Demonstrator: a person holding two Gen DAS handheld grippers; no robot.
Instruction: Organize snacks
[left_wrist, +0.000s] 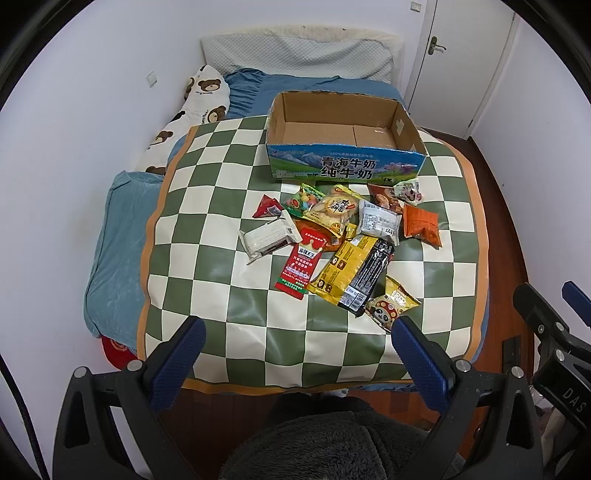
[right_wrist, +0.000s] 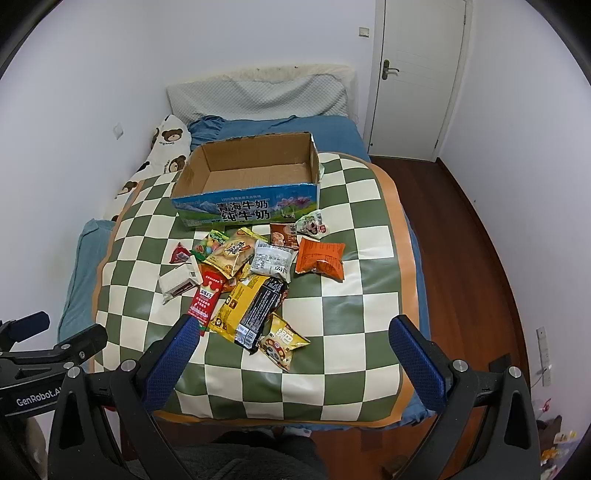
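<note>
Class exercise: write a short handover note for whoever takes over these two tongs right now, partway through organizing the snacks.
Left tongs: open, empty, hovering at the near edge of the checkered mat.
Right tongs: open, empty, likewise at the near edge.
Cardboard milk box: at the far end of the mat, open top, nothing inside.
Snack packets: all in a loose, overlapping pile on the mat in front of the box; the orange packet lies at the right side.
Done: nothing sorted yet.
Left: every packet, probably into the box.
</note>
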